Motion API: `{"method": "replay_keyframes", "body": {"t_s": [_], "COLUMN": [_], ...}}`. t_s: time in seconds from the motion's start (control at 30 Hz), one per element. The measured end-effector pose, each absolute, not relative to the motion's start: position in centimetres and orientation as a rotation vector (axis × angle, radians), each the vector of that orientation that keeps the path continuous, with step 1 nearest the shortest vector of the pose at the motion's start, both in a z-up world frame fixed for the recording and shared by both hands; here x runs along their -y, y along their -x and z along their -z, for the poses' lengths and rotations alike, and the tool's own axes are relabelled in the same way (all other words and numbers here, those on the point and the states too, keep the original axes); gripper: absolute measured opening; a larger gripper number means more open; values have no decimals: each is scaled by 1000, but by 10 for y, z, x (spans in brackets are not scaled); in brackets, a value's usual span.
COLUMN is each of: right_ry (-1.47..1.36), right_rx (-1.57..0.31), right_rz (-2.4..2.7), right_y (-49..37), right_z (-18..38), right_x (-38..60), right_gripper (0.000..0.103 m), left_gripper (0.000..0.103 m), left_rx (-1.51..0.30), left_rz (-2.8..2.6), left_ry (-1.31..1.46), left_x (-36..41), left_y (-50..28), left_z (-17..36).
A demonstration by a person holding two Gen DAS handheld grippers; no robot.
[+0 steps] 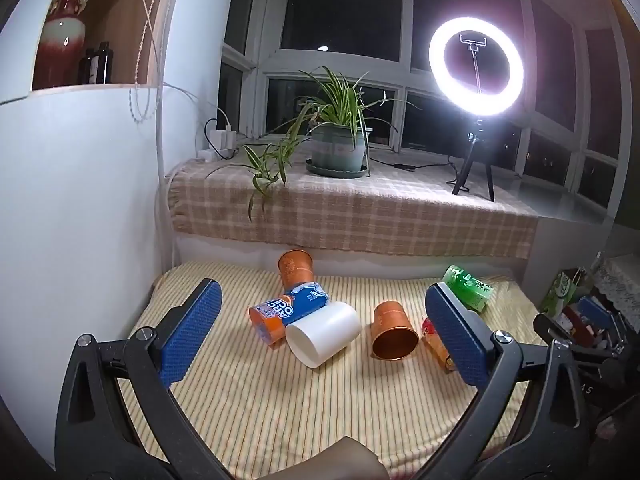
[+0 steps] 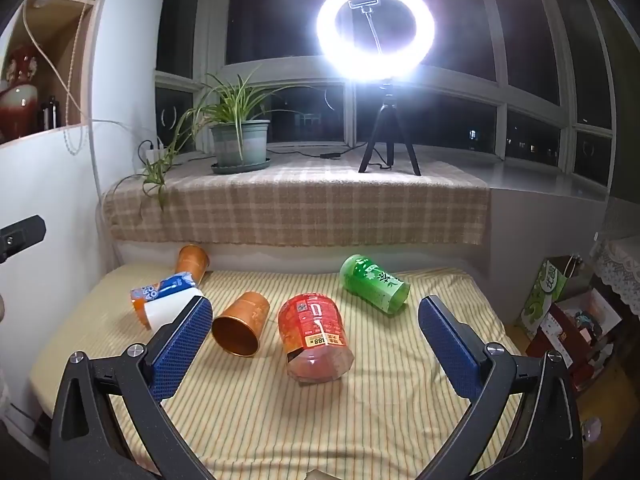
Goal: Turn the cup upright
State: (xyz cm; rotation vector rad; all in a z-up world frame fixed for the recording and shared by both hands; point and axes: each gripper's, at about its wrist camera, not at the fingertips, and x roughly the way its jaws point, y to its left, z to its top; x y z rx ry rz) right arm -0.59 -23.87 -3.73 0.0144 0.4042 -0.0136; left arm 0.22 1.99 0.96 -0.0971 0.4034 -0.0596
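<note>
Several cups lie on their sides on a striped yellow cloth [image 1: 280,408]. In the left wrist view a white cup [image 1: 322,334] lies against a blue and orange cup [image 1: 286,312], with a copper cup [image 1: 394,336] to its right and another copper cup [image 1: 295,268] behind. My left gripper [image 1: 324,330] is open and empty, held above the cloth short of the white cup. In the right wrist view a red cup [image 2: 314,338], a copper cup [image 2: 240,328] and a green cup [image 2: 374,284] lie ahead. My right gripper [image 2: 316,338] is open and empty, short of the red cup.
Behind the cloth is a raised ledge with a checked cover [image 1: 352,208], a potted plant [image 1: 338,148] and a lit ring light on a tripod [image 1: 476,68]. A white wall [image 1: 80,200] stands at the left. Boxes and clutter [image 2: 560,308] sit off the right edge.
</note>
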Motion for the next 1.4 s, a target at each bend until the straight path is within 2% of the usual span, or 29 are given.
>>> {"method": "replay_keyframes", "body": {"t_s": [1.4], "right_ry": [-11], "right_rx": [-394], "right_rz": [19], "right_y": [3], "right_z": [39], "right_x": [239], "right_gripper": [102], "left_gripper": [103], "left_rx": [-405], "left_rz": [101], "left_ry": [67], "left_x": [-19], "left_y": [-3], "left_z": [-24]}}
